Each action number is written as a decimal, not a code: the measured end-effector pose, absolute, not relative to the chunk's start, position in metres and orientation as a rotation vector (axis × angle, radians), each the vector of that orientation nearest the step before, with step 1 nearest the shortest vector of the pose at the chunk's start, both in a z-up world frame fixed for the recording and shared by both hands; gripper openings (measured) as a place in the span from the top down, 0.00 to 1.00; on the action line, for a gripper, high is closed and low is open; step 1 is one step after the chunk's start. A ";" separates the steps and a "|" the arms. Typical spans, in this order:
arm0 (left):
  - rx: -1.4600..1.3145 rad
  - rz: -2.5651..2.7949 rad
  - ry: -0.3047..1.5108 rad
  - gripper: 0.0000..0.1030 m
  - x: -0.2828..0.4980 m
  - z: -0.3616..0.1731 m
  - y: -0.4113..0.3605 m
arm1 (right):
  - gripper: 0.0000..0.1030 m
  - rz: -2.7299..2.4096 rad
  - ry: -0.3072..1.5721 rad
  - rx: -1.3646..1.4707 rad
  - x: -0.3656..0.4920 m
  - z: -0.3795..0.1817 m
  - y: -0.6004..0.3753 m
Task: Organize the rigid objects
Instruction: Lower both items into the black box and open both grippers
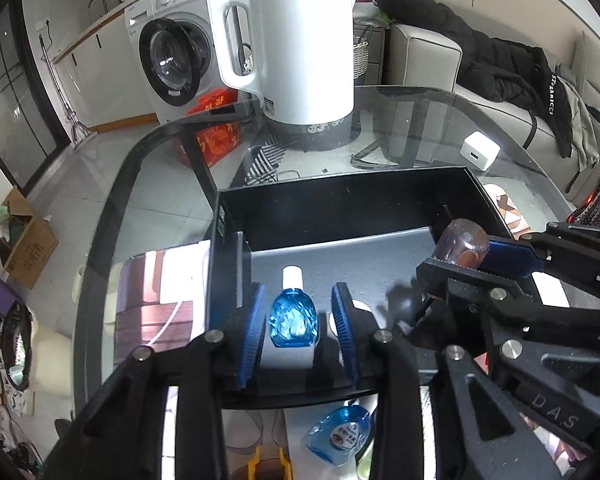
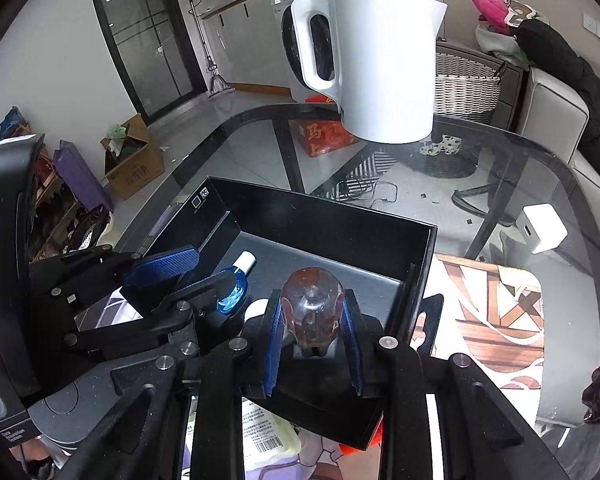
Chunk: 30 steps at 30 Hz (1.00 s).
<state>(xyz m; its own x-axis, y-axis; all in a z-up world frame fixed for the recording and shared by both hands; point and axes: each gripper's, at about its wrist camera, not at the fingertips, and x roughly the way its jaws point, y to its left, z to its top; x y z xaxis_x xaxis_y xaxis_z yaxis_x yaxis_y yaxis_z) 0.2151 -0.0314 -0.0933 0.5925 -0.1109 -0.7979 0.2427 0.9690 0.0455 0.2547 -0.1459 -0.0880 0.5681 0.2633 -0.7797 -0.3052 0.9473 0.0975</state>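
Glass table (image 1: pixel 440 120) carried a black tray (image 1: pixel 340 196) near its front edge, with a white kettle (image 1: pixel 300 48) toward the far edge and a white charger (image 1: pixel 480 150) by the right edge. Left gripper (image 1: pixel 299 316) stood open, pads apart either side of a blue bottle (image 1: pixel 293 316) lying on the tray floor, not touching. Right gripper (image 2: pixel 315 338) was clamped on a brown bottle (image 2: pixel 312 304) over the tray's right side. Second blue bottle (image 1: pixel 340 436) lay outside the tray's near wall, label unreadable; "DAS" was moulded on the right gripper
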 end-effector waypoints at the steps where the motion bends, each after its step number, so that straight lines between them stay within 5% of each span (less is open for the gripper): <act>1: 0.148 -0.203 0.904 0.61 0.214 -0.092 -0.030 | 0.72 0.332 0.907 -0.046 0.254 -0.088 -0.147; 20: 0.107 -0.218 0.853 0.48 0.193 -0.068 -0.024 | 0.66 0.361 0.851 -0.021 0.225 -0.064 -0.154; 30: 0.083 -0.226 0.581 0.48 0.139 -0.014 -0.010 | 0.66 0.358 0.598 -0.055 0.172 -0.019 -0.156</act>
<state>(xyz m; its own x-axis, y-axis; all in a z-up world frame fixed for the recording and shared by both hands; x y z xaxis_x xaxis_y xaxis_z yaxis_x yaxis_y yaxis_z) 0.1392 -0.0103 -0.0142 0.8119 -0.1880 -0.5527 0.2345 0.9720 0.0138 0.1721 -0.1563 -0.0187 0.7667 0.3139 -0.5600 -0.3456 0.9369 0.0519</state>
